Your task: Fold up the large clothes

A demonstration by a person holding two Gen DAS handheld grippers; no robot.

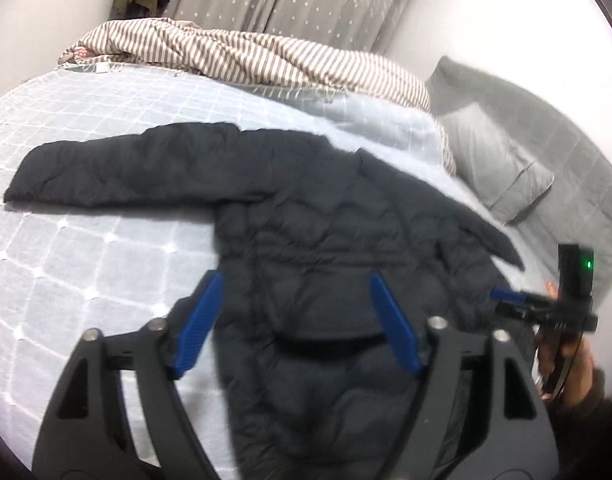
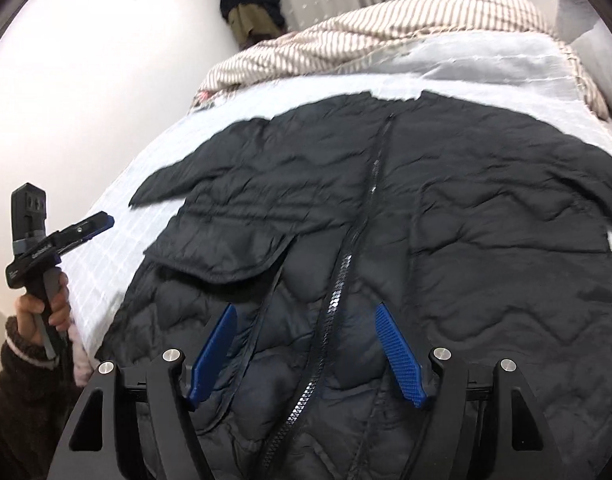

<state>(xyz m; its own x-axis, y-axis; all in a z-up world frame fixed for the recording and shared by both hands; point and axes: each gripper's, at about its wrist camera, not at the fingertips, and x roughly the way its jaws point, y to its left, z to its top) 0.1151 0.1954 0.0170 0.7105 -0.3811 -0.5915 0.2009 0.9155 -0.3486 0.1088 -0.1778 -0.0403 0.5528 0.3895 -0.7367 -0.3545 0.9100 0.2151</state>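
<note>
The black jacket [image 2: 445,208] lies flat on the bed [image 1: 86,248], zipper up, one sleeve stretched out. The left gripper [image 1: 294,324] and right gripper [image 2: 306,350] hover above its lower part, fingers released and grasping nothing.

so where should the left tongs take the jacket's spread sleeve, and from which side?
Probably at the cuff end of the sleeve, coming in from the bare bed beyond it. The sleeve lies flat and straight out from the jacket, so its free end sits clear of other cloth and can be pinched and carried across the body. Left tongs and right tongs are both open, holding nothing.
</note>
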